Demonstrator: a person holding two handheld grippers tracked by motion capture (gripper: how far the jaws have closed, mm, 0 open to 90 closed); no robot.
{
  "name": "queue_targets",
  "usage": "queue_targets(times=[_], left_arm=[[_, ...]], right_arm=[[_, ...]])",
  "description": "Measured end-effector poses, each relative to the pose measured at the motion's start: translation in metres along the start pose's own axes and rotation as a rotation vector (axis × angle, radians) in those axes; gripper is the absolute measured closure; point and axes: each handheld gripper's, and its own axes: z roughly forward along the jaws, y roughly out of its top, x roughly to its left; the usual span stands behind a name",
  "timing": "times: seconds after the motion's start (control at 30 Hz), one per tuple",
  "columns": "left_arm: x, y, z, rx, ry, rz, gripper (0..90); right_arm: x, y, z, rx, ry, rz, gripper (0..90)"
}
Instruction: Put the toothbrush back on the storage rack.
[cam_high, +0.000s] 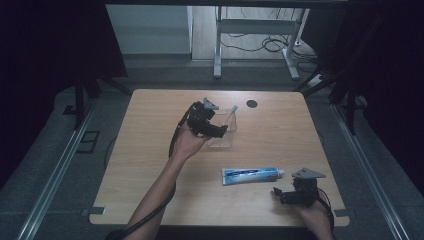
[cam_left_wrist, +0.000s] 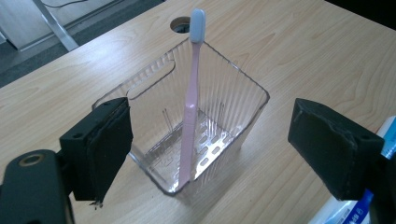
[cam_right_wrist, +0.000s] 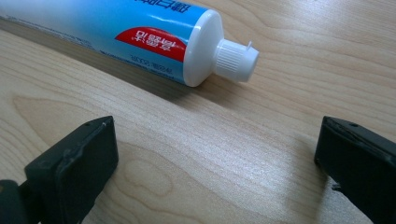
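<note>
Item: pink toothbrush (cam_left_wrist: 190, 112), standing upright in a clear ribbed holder (cam_left_wrist: 224, 93) on the table (cam_high: 150, 150). Left hand-held gripper (cam_left_wrist: 210, 144) spread wide just beside the holder, gripping nothing. Right hand-held gripper (cam_right_wrist: 215, 158) also wide, empty, near the toothpaste tube (cam_right_wrist: 140, 32).

The left gripper (cam_high: 226, 131) is held out over the middle of the table on a long, outstretched forearm, the hand (cam_high: 187, 142) wrapped round its black body, the jaws spread wide with nothing pressed between the pads. The right gripper (cam_high: 278, 194) sits low at the near right edge, the hand (cam_high: 315, 215) behind it, its jaws also wide apart and gripping nothing.
</note>
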Motion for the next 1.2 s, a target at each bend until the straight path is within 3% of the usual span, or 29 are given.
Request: queue_targets(times=[1.2], left_arm=[[-0.004, -0.055, -0.037, -0.042, 0.013, 0.027, 13.8]], right_arm=[[0.000, 0.000, 0.000, 0.000, 0.000, -0.001, 0.0]])
